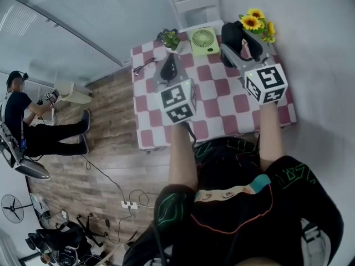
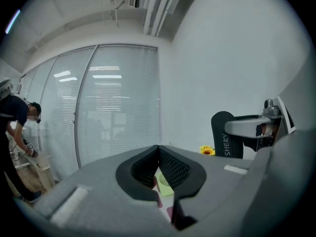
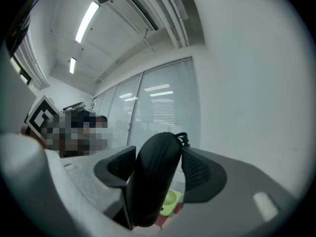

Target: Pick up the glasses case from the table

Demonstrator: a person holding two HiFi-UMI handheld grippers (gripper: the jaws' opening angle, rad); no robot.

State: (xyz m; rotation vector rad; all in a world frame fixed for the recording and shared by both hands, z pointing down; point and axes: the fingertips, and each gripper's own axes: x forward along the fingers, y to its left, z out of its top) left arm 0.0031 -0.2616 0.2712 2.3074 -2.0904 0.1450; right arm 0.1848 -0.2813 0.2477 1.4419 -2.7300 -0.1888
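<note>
The black zip glasses case (image 3: 154, 181) stands on end between the jaws of my right gripper (image 3: 160, 154), which is shut on it and holds it up off the table. In the head view the case (image 1: 231, 37) hangs above the far right of the checked table (image 1: 222, 112), in front of the right gripper (image 1: 243, 42). The left gripper view shows the case (image 2: 223, 135) from the side. My left gripper (image 2: 158, 149) is shut with nothing in it. It hovers over the table's far left part (image 1: 168, 68).
On the far side of the table stand a green desk fan (image 1: 203, 40), sunflowers (image 1: 256, 22) and a small potted plant (image 1: 170, 37). A pair of glasses (image 1: 143, 67) lies at the left edge. A white chair (image 1: 194, 1) stands behind. A person (image 1: 33, 121) sits at the left.
</note>
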